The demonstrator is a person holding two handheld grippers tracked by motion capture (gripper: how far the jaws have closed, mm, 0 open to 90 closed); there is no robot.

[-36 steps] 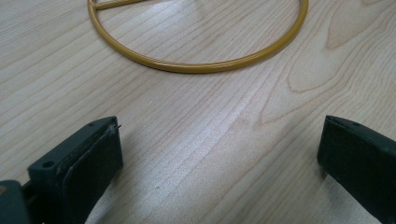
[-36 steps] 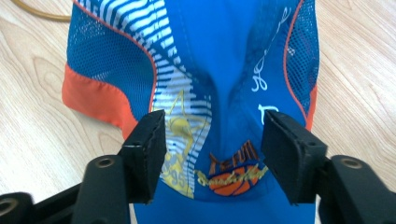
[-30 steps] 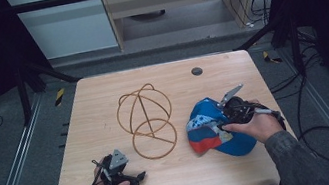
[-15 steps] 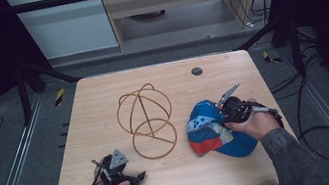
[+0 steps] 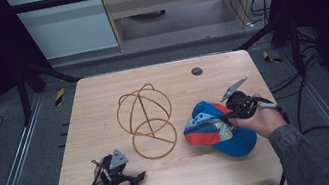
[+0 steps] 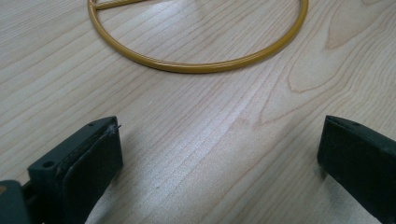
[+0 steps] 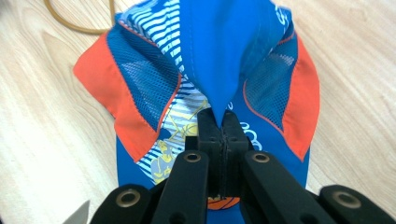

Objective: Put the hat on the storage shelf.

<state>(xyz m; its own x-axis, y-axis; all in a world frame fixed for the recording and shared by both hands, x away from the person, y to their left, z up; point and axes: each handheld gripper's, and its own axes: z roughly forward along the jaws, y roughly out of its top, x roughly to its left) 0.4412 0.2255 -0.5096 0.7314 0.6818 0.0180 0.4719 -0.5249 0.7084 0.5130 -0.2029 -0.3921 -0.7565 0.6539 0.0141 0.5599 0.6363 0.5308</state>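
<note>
A blue and orange cap [image 5: 217,129] lies on the wooden table [image 5: 102,95], in the lower right of the high view. Its long axis runs from upper left to lower right. The right gripper [image 5: 228,115] sits on the cap's upper right edge, and the person's right hand [image 5: 263,119] reaches in from the lower right. In the right gripper view the jaws have just been closing and now pinch a fold of the cap's blue crown fabric [image 7: 212,56] at frame centre, pulled into a ridge running up the picture.

Left of the cap, near it, stands a gold wire hat stand [image 5: 146,118], at the table's centre. The left gripper [image 5: 134,180] rests in the lower left, well apart from the cap, jaws wide apart and holding nothing. The stand's base ring [image 6: 196,65] lies ahead of it.

The right hand is far nearer; any lift towards the stand would likely travel leftward.
</note>
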